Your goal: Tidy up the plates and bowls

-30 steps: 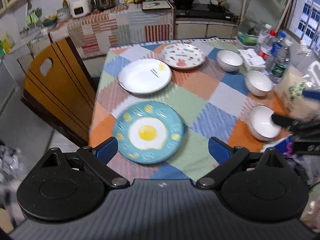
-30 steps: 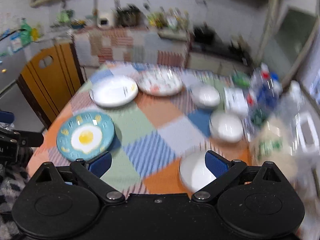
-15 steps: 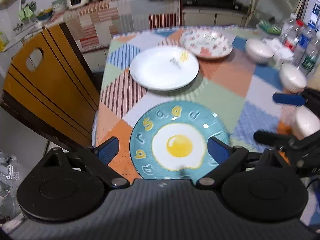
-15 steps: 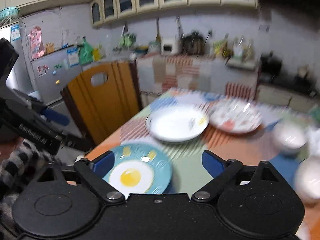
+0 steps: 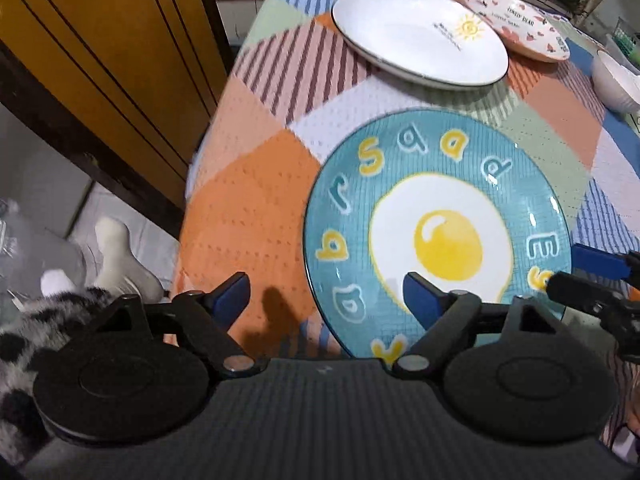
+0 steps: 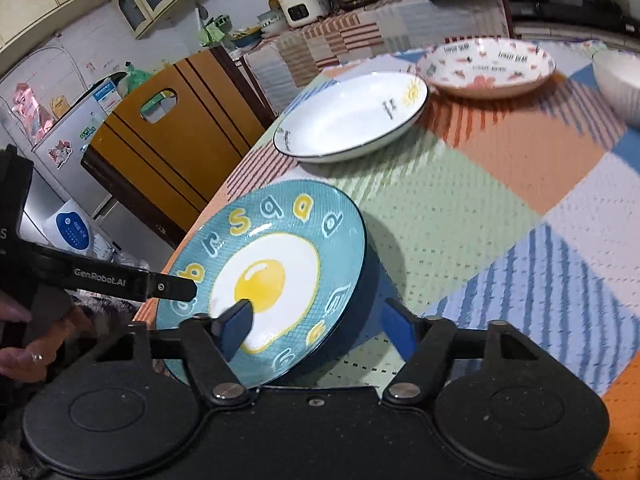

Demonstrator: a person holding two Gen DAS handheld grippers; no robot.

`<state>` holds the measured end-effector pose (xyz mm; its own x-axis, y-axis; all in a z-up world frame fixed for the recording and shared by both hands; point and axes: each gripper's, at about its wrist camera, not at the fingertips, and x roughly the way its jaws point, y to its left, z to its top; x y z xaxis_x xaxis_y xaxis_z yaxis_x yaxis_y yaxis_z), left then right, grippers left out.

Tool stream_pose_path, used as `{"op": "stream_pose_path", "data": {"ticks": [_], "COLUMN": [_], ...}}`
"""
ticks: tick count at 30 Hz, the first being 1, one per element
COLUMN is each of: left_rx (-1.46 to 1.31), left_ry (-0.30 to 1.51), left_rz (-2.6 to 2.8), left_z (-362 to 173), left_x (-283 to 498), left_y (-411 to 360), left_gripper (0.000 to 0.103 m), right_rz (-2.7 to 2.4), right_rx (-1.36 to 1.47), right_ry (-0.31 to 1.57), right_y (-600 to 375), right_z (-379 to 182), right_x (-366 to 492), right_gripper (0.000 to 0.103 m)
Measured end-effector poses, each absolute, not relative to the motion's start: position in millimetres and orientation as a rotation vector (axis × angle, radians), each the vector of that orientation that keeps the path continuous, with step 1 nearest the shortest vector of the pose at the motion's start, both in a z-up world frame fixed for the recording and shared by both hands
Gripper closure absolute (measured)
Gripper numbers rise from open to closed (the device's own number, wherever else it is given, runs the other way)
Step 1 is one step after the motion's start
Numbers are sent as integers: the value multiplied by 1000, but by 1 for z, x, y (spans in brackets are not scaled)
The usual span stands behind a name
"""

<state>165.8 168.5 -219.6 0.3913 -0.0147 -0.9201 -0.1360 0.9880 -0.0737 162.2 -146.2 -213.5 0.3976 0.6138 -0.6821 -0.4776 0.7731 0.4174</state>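
A teal plate with a fried-egg picture (image 5: pixel 436 232) lies at the near left corner of the patchwork table; it also shows in the right wrist view (image 6: pixel 264 276). My left gripper (image 5: pixel 328 300) is open, its right finger over the plate's near part and its left finger over the cloth. My right gripper (image 6: pixel 316 324) is open and straddles the plate's near right rim. A white plate with a sun (image 5: pixel 420 36) and a pink-patterned plate (image 5: pixel 520 20) lie behind. A white bowl (image 5: pixel 616 80) sits at the right.
A wooden chair back (image 5: pixel 108 40) stands close to the table's left edge. The kitchen counter with appliances (image 6: pixel 320 0) is behind the table. The patchwork tablecloth (image 6: pixel 500 184) stretches to the right of the plates.
Both grippers have moved in low and close on the teal plate from either side. The right gripper now straddles its rim; the left has shifted left so only one finger is over it.
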Motion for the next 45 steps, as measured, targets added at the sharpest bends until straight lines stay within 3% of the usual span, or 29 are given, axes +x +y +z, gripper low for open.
{"op": "stream_pose_path", "data": {"ticks": [1,3,6,9,17,29,36,45], "left_rx": [-148,-143,-139,-169,-230,-158,-149,-163], "left_ry": [1174,1186,1182,1186,1227,1101,1032,1010], "left_rz": [73,57,39,11,-6,-105,-175,-231], "left_z": [-222,-225,-226,-226,-225,-181,-153,-160], "left_x": [165,163,161,161,161,151,174,211], "left_y": [168,166,164,165,164,105,67,27], "left_gripper": [25,46,55,66,71,71,71,71], "right_rz": [698,710,707,685,752,714,660,598], "right_rx": [166,176,175,177,120,127,123,82], "right_ry": [935,943,949,947,910,886,845,837], "right_y": [-145,-142,-139,-140,-143,-196,-235,-275], "right_z": [-216,-221,-227,-235,-233,-190,-158,-148], "right_x": [162,166,170,172,173,177,190,223], "right_gripper": [41,51,63,81,80,81,81,81]}}
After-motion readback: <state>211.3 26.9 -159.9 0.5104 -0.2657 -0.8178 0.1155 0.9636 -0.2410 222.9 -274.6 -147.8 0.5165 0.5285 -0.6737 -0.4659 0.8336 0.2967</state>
